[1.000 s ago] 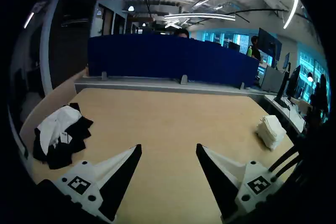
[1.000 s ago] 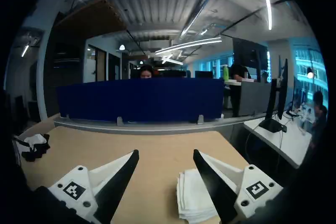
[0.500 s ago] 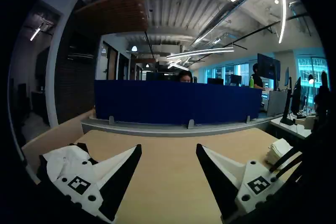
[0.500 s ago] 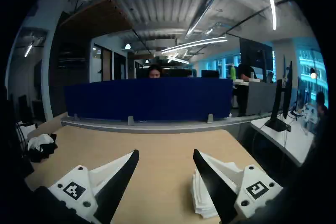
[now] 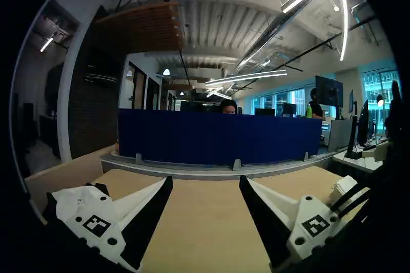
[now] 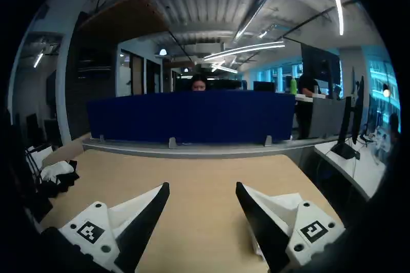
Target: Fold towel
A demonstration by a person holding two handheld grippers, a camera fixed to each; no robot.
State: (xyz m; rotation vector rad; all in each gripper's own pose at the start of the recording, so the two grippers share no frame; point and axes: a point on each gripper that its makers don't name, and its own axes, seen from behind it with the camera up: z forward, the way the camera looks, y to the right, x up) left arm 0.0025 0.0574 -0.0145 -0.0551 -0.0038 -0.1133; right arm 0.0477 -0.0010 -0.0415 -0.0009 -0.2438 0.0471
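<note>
left gripper (image 5: 205, 177) and right gripper (image 6: 202, 185) are hovering wide, empty, over the table (image 6: 200, 168); crumpled towels (image 6: 57, 173) are waiting at the table's left edge, likely next for folding.

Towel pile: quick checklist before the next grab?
1. Left gripper open, holding nothing: ok.
2. Right gripper open, holding nothing: ok.
3. Towel pile in sight, at the table's left edge: ok.
4. Single towel separable from the pile: cannot tell.
5. Folded stack apart from the pile, at the table's right side: ok.
</note>
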